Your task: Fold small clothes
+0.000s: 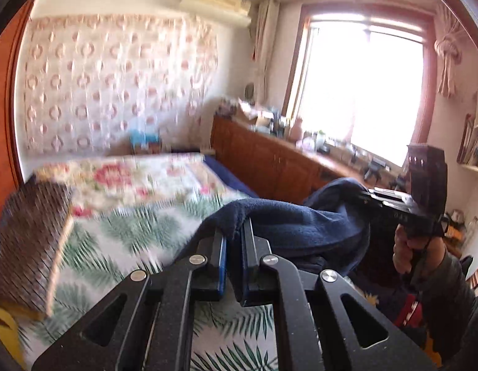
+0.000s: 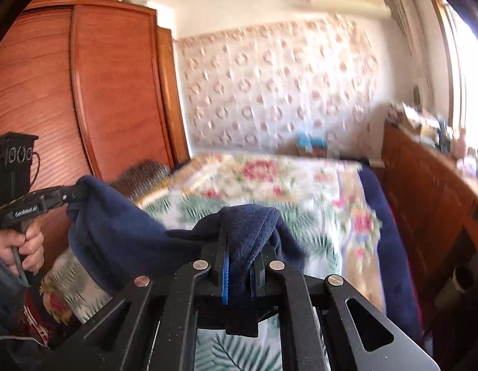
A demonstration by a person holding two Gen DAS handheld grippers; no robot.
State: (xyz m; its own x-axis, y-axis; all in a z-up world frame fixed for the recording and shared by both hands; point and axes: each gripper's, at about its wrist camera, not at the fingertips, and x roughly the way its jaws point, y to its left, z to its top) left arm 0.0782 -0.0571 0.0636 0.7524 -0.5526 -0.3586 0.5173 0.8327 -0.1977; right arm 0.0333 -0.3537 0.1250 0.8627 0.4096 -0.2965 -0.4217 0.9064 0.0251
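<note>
Both grippers are clenched on the same dark blue fleece garment (image 1: 294,225): my left gripper (image 1: 234,247) pinches one edge of it between its pads, and my right gripper (image 2: 242,256) pinches another edge, with the cloth bunched over its fingertips. The garment hangs in a sagging span between the two, held up off the bed (image 1: 121,235) below and ahead of them. In the left view I see the right gripper off to the right with a hand (image 1: 415,247) on its handle; in the right view the left one sits off to the left.

I judge the task barely begun: the piece is picked up and spread, but no fold shows yet, and laying it flat and doubling it over all remain.

As for containers, I see no basket or bin for clothes. A woven brown block (image 1: 32,235) lies left of my left gripper; I cannot tell what it is.
</note>
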